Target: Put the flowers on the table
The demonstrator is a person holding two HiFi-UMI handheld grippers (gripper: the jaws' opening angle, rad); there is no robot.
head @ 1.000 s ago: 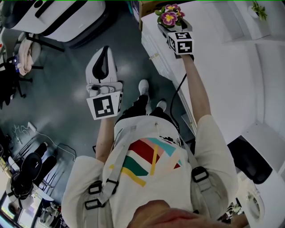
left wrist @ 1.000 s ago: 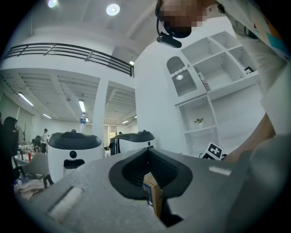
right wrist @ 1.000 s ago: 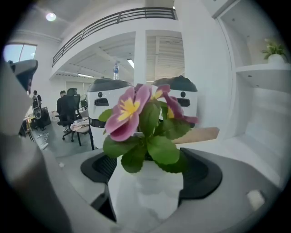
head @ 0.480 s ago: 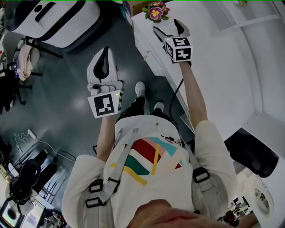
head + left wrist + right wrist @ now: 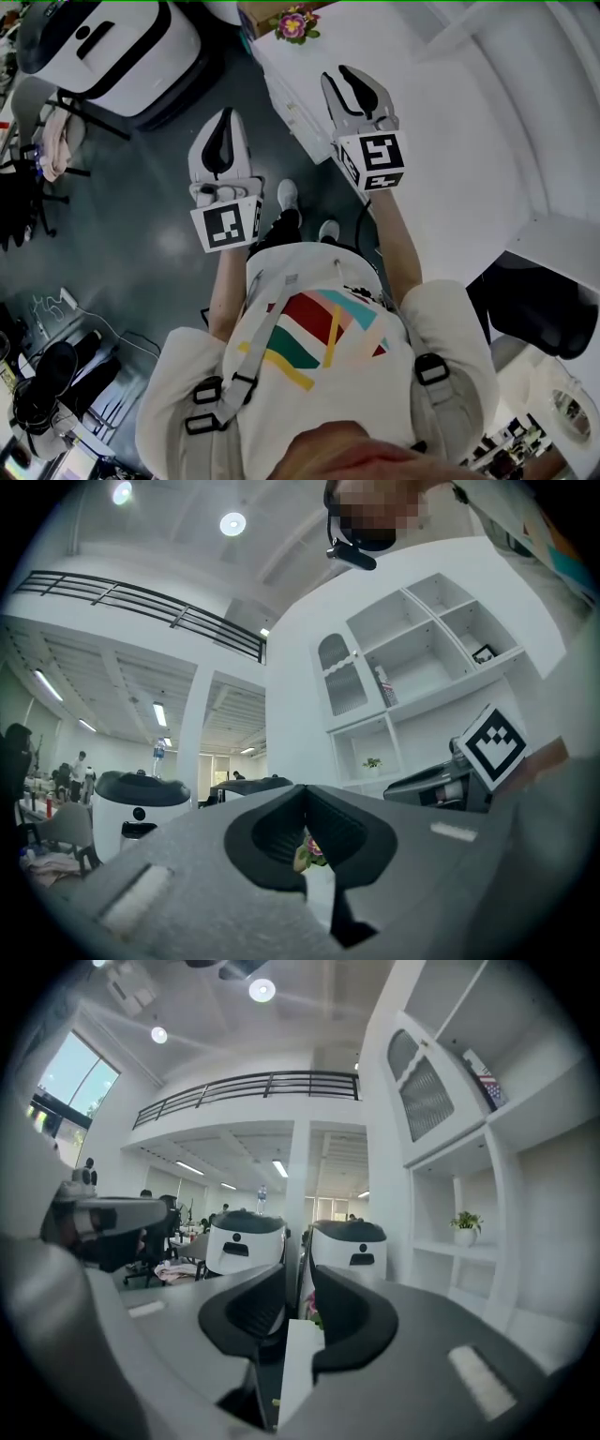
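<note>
Flowers (image 5: 292, 23) sit on the white surface (image 5: 422, 122). Short of them, the right gripper (image 5: 342, 80) jaws have just been closing to a slit with nothing between, and the left gripper (image 5: 223, 117) jaws are together.

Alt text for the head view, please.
A potted flower stands on the white table, clear of both grippers. The empty right gripper, whose jaws have just been closing, and the left gripper are held out nearer the person.

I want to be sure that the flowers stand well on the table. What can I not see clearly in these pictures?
- Flowers: in the head view, too small and far away to show whether they stand upright on the table.
- Flowers again: in the left gripper view, the left gripper covers all but a sliver.
- Cardboard box: in the head view, cut off by the top edge.
</note>
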